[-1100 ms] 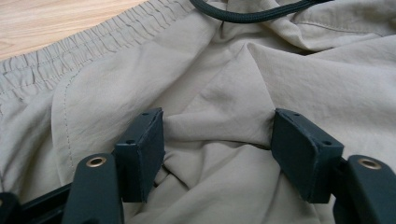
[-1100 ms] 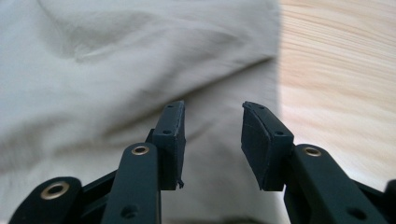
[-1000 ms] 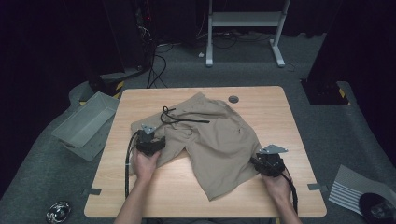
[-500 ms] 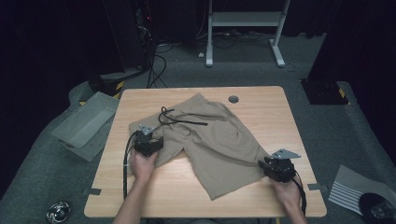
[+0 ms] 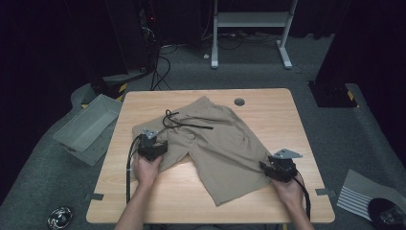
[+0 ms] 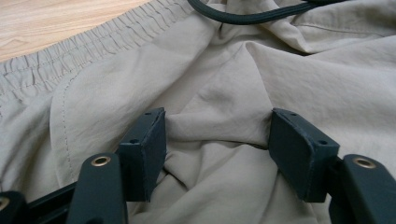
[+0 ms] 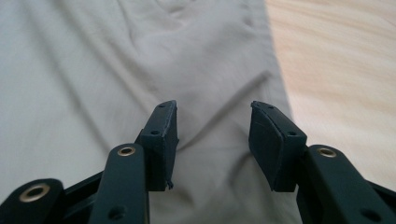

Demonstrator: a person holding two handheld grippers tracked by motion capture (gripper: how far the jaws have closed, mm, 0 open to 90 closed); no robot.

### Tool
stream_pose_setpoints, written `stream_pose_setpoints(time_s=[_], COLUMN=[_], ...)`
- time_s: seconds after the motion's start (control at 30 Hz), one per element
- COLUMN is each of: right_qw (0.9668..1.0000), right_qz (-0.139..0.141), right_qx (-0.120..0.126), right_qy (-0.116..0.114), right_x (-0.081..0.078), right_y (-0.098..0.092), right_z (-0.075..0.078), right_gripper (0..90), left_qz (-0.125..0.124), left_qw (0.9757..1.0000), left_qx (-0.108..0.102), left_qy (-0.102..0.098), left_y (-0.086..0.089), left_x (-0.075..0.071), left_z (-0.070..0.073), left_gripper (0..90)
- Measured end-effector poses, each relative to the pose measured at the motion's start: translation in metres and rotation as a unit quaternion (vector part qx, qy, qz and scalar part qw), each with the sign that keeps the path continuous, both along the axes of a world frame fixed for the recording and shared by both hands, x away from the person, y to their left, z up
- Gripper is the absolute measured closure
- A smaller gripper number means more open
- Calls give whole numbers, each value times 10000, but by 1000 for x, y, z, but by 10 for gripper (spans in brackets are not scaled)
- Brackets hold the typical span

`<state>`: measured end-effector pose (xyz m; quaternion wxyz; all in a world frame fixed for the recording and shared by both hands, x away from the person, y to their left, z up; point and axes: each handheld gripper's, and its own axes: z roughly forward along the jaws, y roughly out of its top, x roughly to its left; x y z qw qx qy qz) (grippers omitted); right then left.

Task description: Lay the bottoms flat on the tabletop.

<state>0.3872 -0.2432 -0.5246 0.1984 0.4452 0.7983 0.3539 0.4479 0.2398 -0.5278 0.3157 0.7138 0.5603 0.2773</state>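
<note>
Khaki shorts (image 5: 215,148) lie spread across the middle of the table (image 5: 287,115), drawstring (image 5: 179,122) looped at their waistband. My right gripper (image 7: 212,140), at their right leg hem, has just been opening and has drawn back since a second ago; nothing is pinched, so that leg is released. My left gripper (image 6: 217,144) stands spread over a fold below the waistband. Whether its pads touch cloth, I cannot tell.
</note>
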Motion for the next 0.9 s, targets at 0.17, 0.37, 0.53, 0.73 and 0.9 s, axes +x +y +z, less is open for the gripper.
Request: stream_pose_setpoints(time_s=[0.17,0.37,0.53,0.73,0.9], right_qw=[9998,9992,9983,9985,9989], right_qz=[-2,222,548,539,458], right_qx=[-175,2,-181,-118,-103], right_qy=[119,-339,-87,58,27], right_x=[-17,3,33,27,-11], right_y=[-11,28,63,59,43], right_z=[4,26,18,0,0], right_gripper=[505,463,441,441,441], left_qz=[-188,-322,-381,-549,-905], left_qw=[9998,9995,9993,9984,9958], left_qx=[56,48,-49,-145,-147], left_qy=[-25,-31,4,34,28], left_y=[-3,-4,-6,-11,-26], left_x=[-1,-2,-3,-4,-6], left_z=[0,0,0,0,0], left_gripper=[369,406,415,425,426])
